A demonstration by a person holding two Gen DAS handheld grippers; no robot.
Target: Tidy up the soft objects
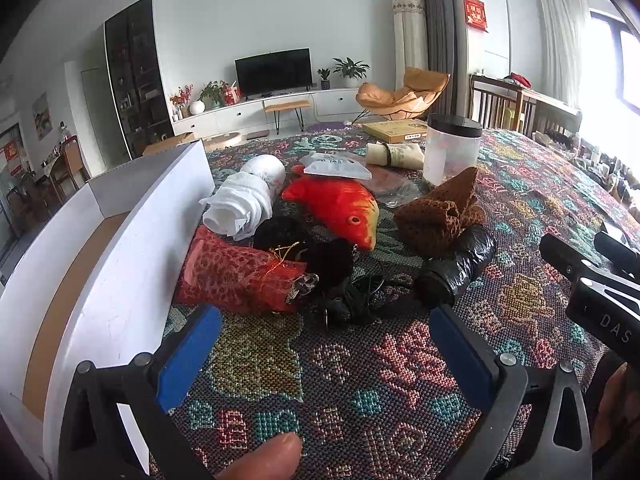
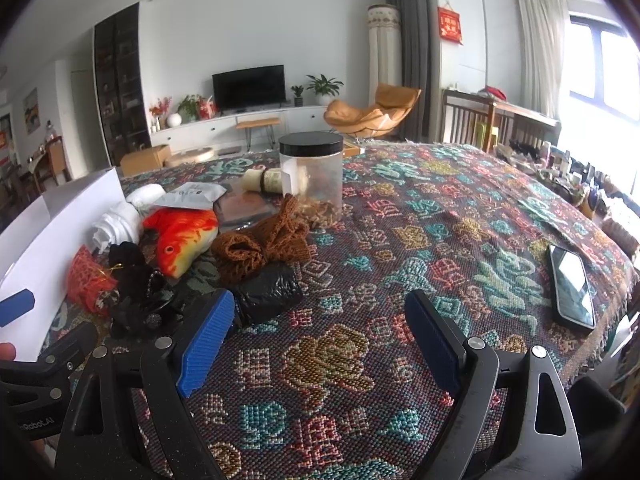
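- The left gripper, black-framed with blue ribbed pads, has its jaws spread wide with nothing between them; it hangs over bare woven cloth just short of the pile.
- The right gripper, of the same build, is likewise released and empty, over the patterned tablecloth to the right of the pile.
- Nearest the left gripper lie a red lace-patterned pouch tied with gold cord, a tangle of black fabric and cord and a glossy black plastic roll.
- Beyond them lie an orange-red plush fish, a rolled white towel and a crumpled brown knitted piece.
- The open white cardboard box stands at the left, touching or just beside the red pouch; the part of its brown floor that shows is bare, though its near end is hidden.
- Judgement: the sorting looks barely begun, if at all. Every soft thing visible is on the cloth, none in the box, which seems the likely destination.
- Left to do: each soft item lifted and placed, probably starting with the nearest ones.
- A clear plastic jar with a black lid, a white sachet and a phone look like items to leave alone.
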